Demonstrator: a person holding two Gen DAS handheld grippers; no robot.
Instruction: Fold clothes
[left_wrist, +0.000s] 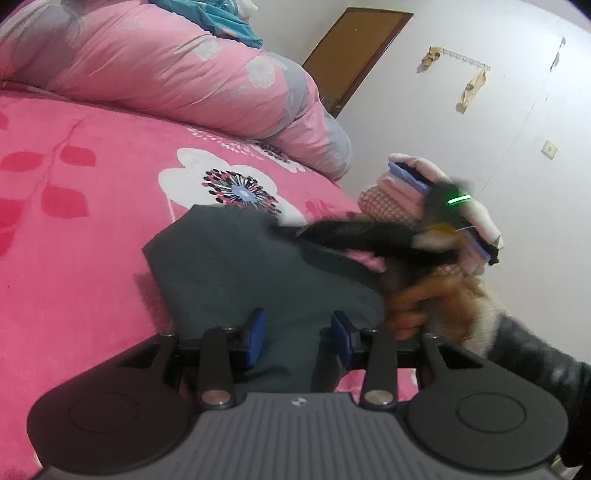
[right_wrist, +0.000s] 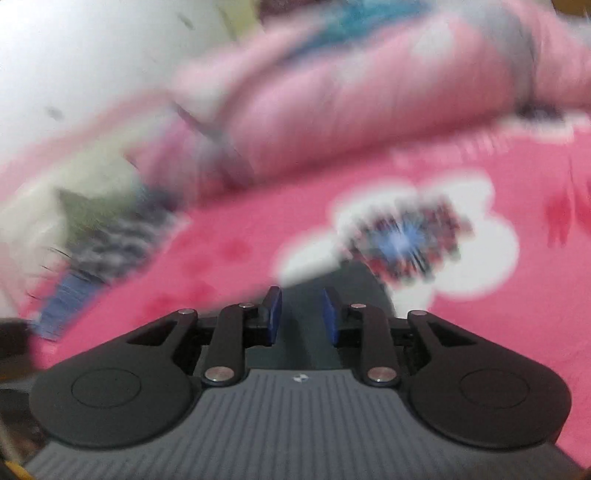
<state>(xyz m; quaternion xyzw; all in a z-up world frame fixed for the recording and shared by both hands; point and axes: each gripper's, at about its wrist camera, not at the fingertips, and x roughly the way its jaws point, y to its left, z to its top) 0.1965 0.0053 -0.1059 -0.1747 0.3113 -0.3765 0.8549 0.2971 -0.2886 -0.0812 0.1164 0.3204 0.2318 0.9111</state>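
- Dark grey garment (left_wrist: 236, 266): centre of the left wrist view, lying on the pink floral bedspread (left_wrist: 74, 221). Partly folded, by the look of it; a flap at its right side is lifted. Its long axis runs from lower centre of the frame up toward the white flower print, the narrower end pointing upward and a little left.
- Left gripper (left_wrist: 299, 332): bottom centre, blue pads apart, grey cloth showing in the gap between them. Released; nothing pinched.
- Right gripper (left_wrist: 291, 232): seen in the left wrist view as a blurred dark shape reaching in from the right, its tip at the garment's upper right edge. In its own view (right_wrist: 301, 314) the pads stand apart with grey cloth between them; whether they bite the cloth cannot be told.
- Stack of folded clothes (left_wrist: 417, 192): right of centre, near the bed edge, pink and blue layers.
- Rolled pink duvet (left_wrist: 166, 62): upper left.
- Step in hand, judged: a mid-fold of the grey garment, the right side being worked.
- Next move calls for: a firm pinch on the lifted edge, carried across the long axis, the left gripper pinning the near end.
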